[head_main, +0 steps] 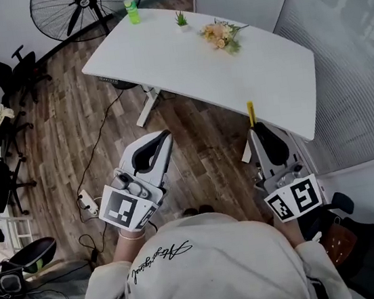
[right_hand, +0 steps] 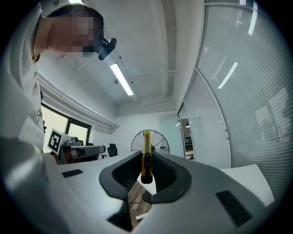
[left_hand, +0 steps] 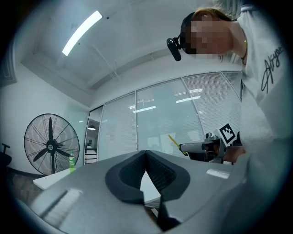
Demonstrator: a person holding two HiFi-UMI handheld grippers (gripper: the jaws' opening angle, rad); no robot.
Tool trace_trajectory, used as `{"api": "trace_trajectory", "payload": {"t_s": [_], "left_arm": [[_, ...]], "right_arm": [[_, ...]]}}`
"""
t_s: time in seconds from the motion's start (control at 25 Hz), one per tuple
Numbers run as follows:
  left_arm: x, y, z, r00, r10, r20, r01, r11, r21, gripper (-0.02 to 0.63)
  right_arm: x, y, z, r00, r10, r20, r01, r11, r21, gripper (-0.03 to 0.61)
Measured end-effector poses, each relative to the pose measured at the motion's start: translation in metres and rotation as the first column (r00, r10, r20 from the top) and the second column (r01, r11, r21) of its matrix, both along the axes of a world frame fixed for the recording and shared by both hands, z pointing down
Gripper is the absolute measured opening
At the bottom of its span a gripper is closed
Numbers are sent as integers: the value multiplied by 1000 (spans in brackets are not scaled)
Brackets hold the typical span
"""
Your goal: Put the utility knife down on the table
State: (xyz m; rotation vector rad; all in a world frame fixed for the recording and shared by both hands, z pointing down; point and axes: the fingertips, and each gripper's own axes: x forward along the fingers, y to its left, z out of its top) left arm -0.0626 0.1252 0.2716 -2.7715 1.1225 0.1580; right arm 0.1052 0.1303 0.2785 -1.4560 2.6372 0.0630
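Our right tongs (head_main: 255,128) grip the yellow utility knife (right_hand: 146,154), which stands upright between the pads, in the air by the near edge of the white desk (head_main: 232,78). We judge it best to carry the knife over a bare stretch of the top, tip it flat and let go only once it rests there. Our left tongs (left_hand: 146,153) are closed on nothing, and since the head view shows only the knife's yellow tip, we cannot tell whether the blade is out.

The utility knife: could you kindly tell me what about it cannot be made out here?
Blade: whether it is out; the utility knife shows edge-on in the right gripper view.
Most of its body: head view, covered by the right gripper.
Any print: too small everywhere.
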Motion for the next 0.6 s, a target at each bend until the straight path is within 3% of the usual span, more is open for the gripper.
{"api": "trace_trajectory", "payload": {"t_s": [0.6], "left_arm": [[7,7,6,1000,-16,-3,16,1000,4,-2]], "right_arm": [[11,8,3,1000,-9,-4,9,1000,12,64]]}}
